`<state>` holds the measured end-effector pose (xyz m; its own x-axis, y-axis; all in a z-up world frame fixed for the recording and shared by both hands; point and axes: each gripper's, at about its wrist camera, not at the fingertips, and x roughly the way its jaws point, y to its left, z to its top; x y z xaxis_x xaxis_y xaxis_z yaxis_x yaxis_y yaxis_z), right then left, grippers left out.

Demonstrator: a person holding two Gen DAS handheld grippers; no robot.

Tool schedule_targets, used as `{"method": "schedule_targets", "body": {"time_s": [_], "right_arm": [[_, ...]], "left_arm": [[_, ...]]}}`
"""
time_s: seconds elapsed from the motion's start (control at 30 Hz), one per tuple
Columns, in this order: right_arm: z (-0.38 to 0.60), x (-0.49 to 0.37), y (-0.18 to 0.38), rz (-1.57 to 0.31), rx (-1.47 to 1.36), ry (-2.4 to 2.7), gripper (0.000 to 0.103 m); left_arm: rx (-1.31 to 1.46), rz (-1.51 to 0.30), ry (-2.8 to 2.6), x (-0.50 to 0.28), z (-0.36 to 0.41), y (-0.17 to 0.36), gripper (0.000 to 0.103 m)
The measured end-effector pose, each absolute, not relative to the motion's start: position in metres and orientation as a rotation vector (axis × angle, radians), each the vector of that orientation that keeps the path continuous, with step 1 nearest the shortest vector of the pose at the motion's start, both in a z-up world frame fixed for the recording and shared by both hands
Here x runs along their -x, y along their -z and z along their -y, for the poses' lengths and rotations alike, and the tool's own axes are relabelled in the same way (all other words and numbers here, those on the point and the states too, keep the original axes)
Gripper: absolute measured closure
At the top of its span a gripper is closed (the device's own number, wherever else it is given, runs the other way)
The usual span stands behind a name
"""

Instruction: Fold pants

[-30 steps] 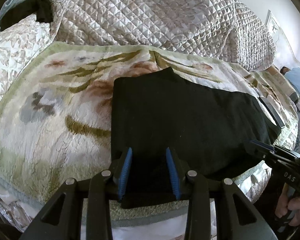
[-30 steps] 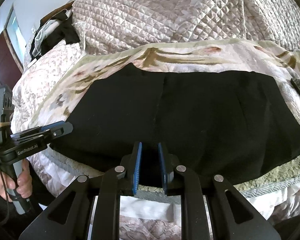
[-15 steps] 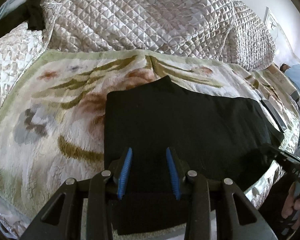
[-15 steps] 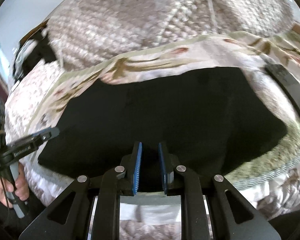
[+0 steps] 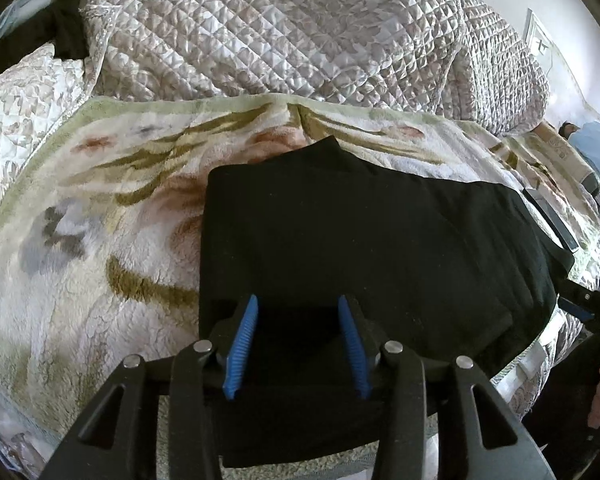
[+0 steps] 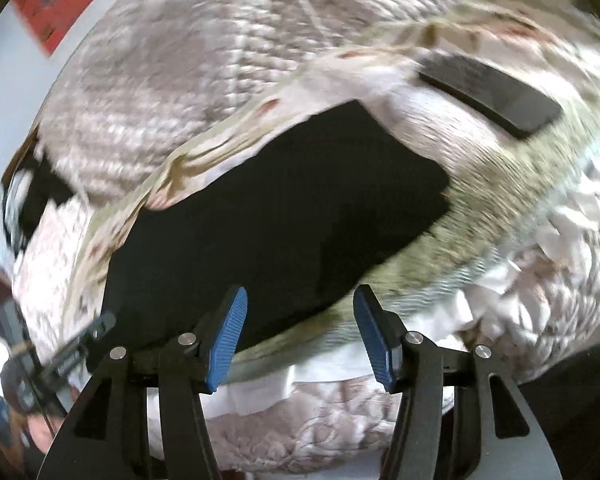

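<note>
Pants point(image 5: 352, 248) flat on blanket point(image 5: 80, 248) for folding; left gripper point(image 5: 296, 344) opening over near hem; right gripper point(image 6: 300, 332) opening, empty.

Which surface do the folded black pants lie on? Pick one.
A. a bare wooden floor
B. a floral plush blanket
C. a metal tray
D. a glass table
B: the folded black pants lie flat on the floral plush blanket, which is spread in front of a quilted bedspread.
</note>
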<state>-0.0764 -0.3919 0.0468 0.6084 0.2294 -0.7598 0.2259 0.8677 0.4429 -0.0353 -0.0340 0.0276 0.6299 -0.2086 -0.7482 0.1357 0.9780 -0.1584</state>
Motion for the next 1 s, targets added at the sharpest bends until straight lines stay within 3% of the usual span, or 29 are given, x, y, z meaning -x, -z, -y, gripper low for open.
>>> {"method": "schedule_targets", "body": {"time_s": [0.37,0.43,0.5,0.6,1.0], "right_arm": [[0.422,0.047,-0.034,-0.859,-0.690,0.117,0.048],[0.423,0.046,-0.040,-0.820,-0.696,0.127,0.063],[0.425,0.042,-0.042,-0.813,-0.688,0.127,0.072],[0.429,0.031,-0.041,-0.837,-0.702,0.118,0.078],[0.302,0.002,-0.140,-0.725,-0.414,-0.308,0.080]], "left_arm": [[0.097,-0.863,0.203,0.035,0.032,-0.027,0.058],[0.103,-0.862,0.203,0.035,0.032,-0.027,0.058],[0.109,-0.859,0.202,0.035,0.032,-0.028,0.057],[0.127,-0.860,0.200,0.034,0.030,-0.031,0.057],[0.259,-0.787,0.018,0.035,-0.039,-0.052,0.057]]}}
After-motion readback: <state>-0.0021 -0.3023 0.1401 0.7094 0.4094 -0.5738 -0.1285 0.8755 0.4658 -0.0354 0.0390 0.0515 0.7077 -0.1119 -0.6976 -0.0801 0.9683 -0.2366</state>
